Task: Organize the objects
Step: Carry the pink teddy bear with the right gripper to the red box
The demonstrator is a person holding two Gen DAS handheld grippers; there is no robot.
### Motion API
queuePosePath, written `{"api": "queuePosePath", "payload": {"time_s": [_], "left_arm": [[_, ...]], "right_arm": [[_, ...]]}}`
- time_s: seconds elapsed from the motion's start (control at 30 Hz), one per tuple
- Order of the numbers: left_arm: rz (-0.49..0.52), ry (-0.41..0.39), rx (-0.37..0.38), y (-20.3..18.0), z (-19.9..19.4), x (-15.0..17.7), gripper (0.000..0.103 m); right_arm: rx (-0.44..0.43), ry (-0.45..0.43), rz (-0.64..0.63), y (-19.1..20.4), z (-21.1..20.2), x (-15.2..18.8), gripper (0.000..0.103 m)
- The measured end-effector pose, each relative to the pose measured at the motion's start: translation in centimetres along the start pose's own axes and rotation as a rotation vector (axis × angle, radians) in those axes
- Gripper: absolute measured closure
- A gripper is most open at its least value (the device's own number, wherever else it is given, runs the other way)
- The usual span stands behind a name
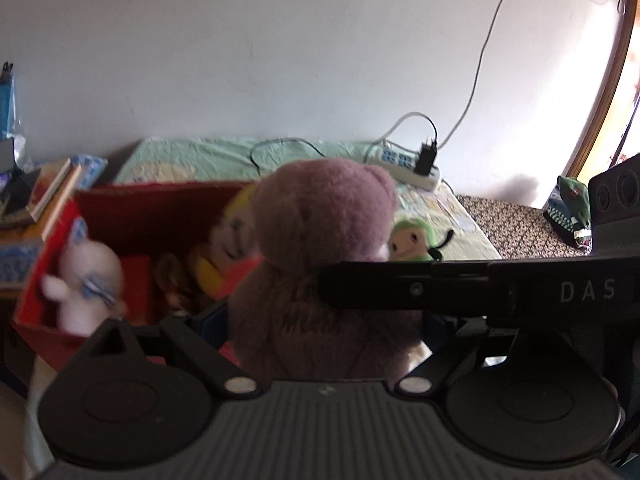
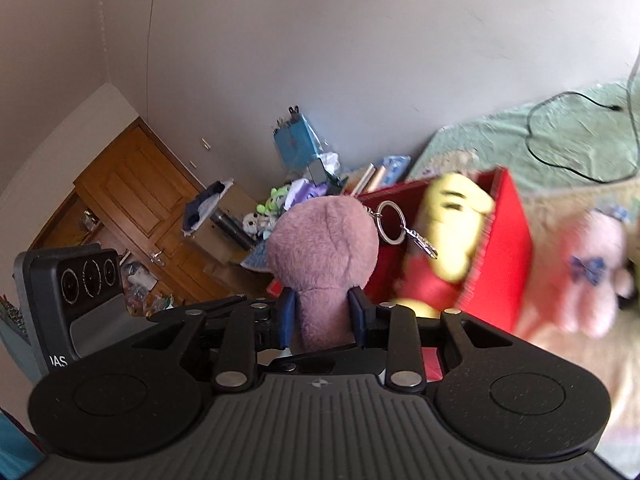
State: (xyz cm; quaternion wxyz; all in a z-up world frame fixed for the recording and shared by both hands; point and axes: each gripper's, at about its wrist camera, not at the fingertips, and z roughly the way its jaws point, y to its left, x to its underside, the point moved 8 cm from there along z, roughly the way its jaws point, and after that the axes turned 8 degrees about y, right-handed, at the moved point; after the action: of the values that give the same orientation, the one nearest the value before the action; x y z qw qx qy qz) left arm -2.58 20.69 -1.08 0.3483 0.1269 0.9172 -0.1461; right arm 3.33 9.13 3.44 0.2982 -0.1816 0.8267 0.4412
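Note:
A purple teddy bear [image 1: 320, 220] is upright between the blue pads of my left gripper [image 1: 320, 322], which is shut on its body. In the right wrist view, my right gripper [image 2: 324, 310] is shut on the same bear [image 2: 320, 248] just under its head, where a metal keyring [image 2: 390, 222] hangs. One of the right gripper's fingers [image 1: 400, 288] reaches in from the right at the bear's neck. Behind the bear an open red box [image 1: 160, 208] holds a yellow plush [image 1: 228, 236] and other soft toys.
A white plush with a blue bow [image 1: 84, 280] sits at the box's left corner. A green plush [image 1: 412, 240] and a power strip with cables [image 1: 404, 164] lie on the green bedsheet [image 1: 200, 156]. Books [image 1: 48, 192] are stacked at the left. A wooden door [image 2: 132, 200] shows in the right wrist view.

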Motion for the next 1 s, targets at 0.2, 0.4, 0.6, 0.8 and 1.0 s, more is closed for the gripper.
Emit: {"api": "queuePosePath", "payload": {"time_s": [0.2,0.4,0.6,0.8,1.0], "left_arm": [[0.03,-0.034,0.028,5.1,-0.7,-2.7,0.013],[0.008,-0.004,0.098,9.6,2.0,-4.9,0.013],[0.002,0.085,0.121,12.3,6.2,-4.5,0.013],[-0.045,0.201,0.18,14.1,9.9,-3.2,0.013],[-0.001,0.239,0.14,14.1,11.4,-2.9,0.018]], "right_arm": [[0.059,-0.064,-0.013,1.6,4.1,-2.4,0.071],[0.185,-0.093,0.016,0.7,8.2,-4.4,0.073],[0.276,-0.059,0.119,-2.5,11.8,-4.6,0.073],[0.377,0.016,0.12,-4.1,13.9,-4.3,0.075],[0.462,0.072,0.092,-5.5,15.2,-3.7,0.079]]}}
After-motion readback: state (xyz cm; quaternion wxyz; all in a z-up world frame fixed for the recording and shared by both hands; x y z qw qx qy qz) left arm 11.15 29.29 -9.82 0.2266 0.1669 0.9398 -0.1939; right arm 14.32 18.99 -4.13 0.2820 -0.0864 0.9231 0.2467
